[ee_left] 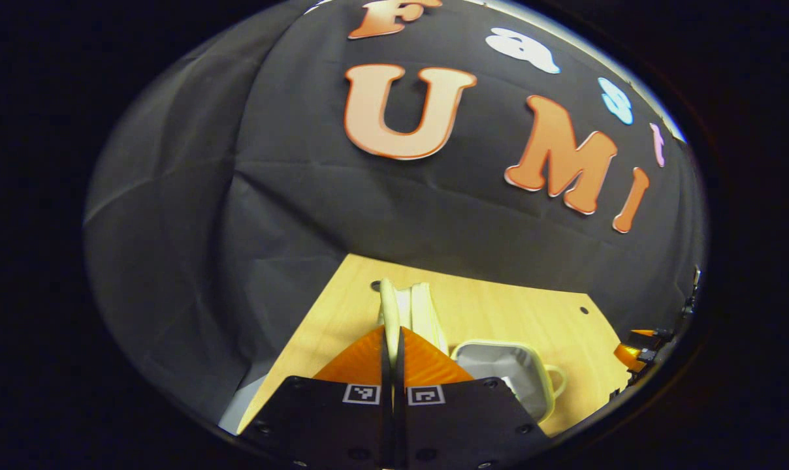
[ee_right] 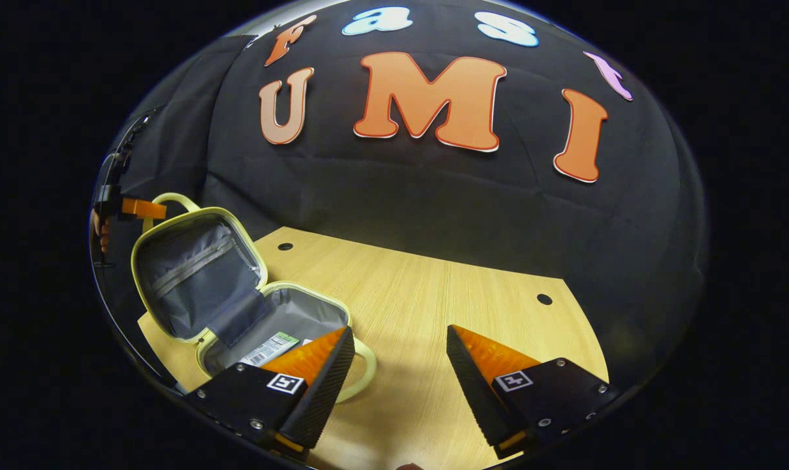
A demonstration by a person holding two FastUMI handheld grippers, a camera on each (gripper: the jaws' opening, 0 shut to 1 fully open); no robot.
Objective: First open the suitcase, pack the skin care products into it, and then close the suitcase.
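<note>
Wooden table (ee_right: 434,307); black cloth wall (ee_right: 401,189)

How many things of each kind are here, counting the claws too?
Suitcase: 1
Packet seen inside it: 1
Claws: 2 (left claw, right claw)
Table: 1
Total: 5

Recording booth; black cloth wall (ee_right: 394,196) behind wooden table (ee_right: 434,294).

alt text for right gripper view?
A small suitcase lies open on the left of a wooden table, lid propped upright, a packet in its base. The right claw is open above the table, beside the suitcase base.
</note>
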